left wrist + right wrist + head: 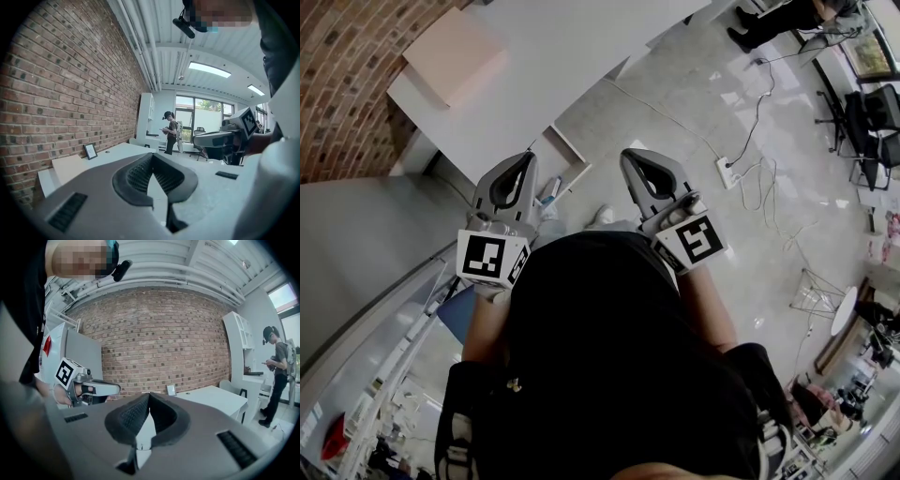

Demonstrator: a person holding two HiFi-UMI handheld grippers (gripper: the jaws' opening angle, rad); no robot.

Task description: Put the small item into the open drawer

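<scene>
- Head view: the left tongs (pixel 527 157) and the right tongs (pixel 630 156) are held side by side, tips pointing the same way; both have their jaws together with nothing in them; the white table (pixel 516 94) lies ahead of and lower than both tips, nearer the left tongs; a pale board (pixel 455 56) lies flat on it, ahead and to the left; a white frame-like piece (pixel 569 155) juts out at the table's near edge, just beyond the left tongs; it may be the open drawer, but I cannot tell; the small item cannot be picked out.
- Left gripper view: the jaws meet at the tip, empty; the table stretches ahead and leftward along the brick wall (pixel 61 93), carrying the board and a small picture frame (pixel 90 151); the right tongs sit off to the right, about level.
- Right gripper view: jaws closed on nothing; the table lies ahead and to the right, the picture frame on it; the left tongs show to the left.
- Judgement: the next reach goes forward and down toward the table's near edge; the left hand looks nearer.
</scene>
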